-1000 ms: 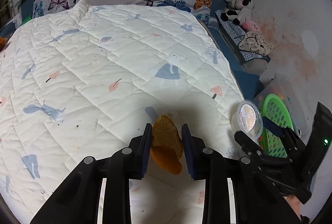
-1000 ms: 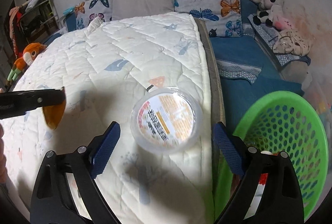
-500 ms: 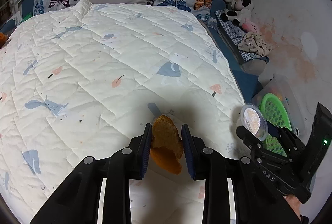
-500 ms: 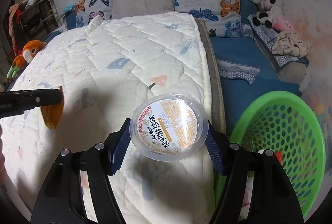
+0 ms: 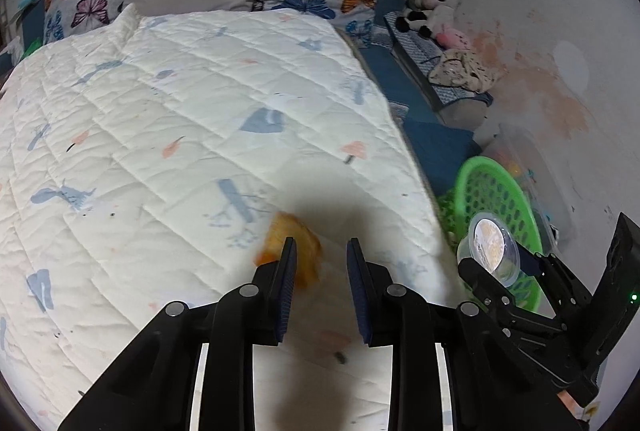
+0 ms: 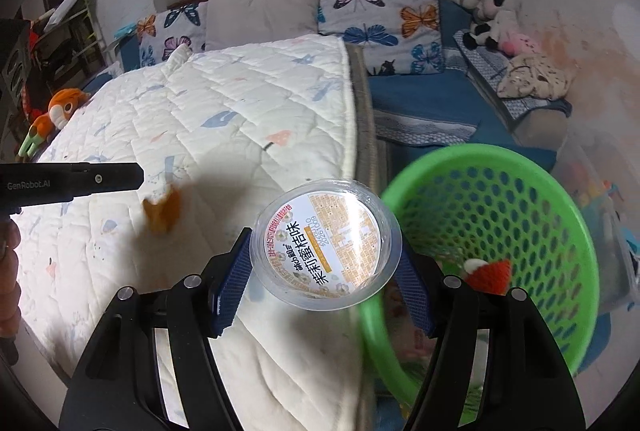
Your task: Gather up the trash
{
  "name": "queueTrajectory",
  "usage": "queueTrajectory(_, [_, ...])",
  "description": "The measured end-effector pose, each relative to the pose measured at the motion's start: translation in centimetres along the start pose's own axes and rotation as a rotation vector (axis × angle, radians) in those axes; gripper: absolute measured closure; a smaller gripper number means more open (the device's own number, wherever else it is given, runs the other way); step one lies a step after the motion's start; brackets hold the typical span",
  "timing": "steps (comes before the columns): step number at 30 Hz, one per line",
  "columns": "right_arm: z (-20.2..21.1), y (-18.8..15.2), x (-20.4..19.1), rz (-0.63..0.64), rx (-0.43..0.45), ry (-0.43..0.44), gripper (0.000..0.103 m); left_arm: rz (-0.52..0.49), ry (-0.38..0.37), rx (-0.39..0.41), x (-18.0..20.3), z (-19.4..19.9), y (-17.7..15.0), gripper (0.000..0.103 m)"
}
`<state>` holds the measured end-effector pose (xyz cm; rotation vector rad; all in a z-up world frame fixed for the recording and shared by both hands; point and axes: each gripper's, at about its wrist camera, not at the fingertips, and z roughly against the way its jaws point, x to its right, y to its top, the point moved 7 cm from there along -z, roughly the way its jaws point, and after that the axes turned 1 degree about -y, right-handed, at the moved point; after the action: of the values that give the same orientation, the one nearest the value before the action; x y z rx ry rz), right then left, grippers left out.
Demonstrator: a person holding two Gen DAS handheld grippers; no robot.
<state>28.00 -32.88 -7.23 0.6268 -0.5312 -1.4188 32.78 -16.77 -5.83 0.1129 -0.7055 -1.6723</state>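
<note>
Nearest the right wrist camera, the right gripper (image 6: pixel 325 263) is clamped on one clear plastic cup (image 6: pixel 326 245), its printed lid facing the lens; both blue pads press the cup's sides. The cup is held over the bed's edge, just beside the rim of one green basket (image 6: pixel 576 207) at about 3 o'clock. Inside the basket lies one red-and-white item (image 6: pixel 490 271); what it is cannot be told.

In the left wrist view, the left gripper (image 5: pixel 321 263) has its jaws apart, with nothing between them. One orange peel (image 5: pixel 294 251), blurred, sits at the tip of the left-hand finger; whether it touches the finger or the quilt cannot be told. The right wrist view shows the same peel at 9 o'clock, below the left gripper's tip and apart from it.

One white quilt (image 5: pixel 180 135) covers the bed. Farther, at 12 o'clock: one plain pillow (image 6: pixel 262 11) between two butterfly pillows. At 1 o'clock, a pile of plush toys (image 6: pixel 486 19); at 10 o'clock, one orange plush toy (image 6: pixel 60 109).
</note>
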Motion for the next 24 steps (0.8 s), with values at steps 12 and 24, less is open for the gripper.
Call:
queueTrajectory(12, [1.5, -1.5, 3.6, -0.05, 0.004, -0.036, 0.036, -0.001, 0.015, -0.014, 1.2, -0.7, 0.2, 0.078])
queueTrajectory(24, [1.0, -2.3, 5.0, -0.07, -0.01, -0.046, 0.036, 0.032, 0.072, -0.064, -1.6, -3.5, -0.6, 0.044])
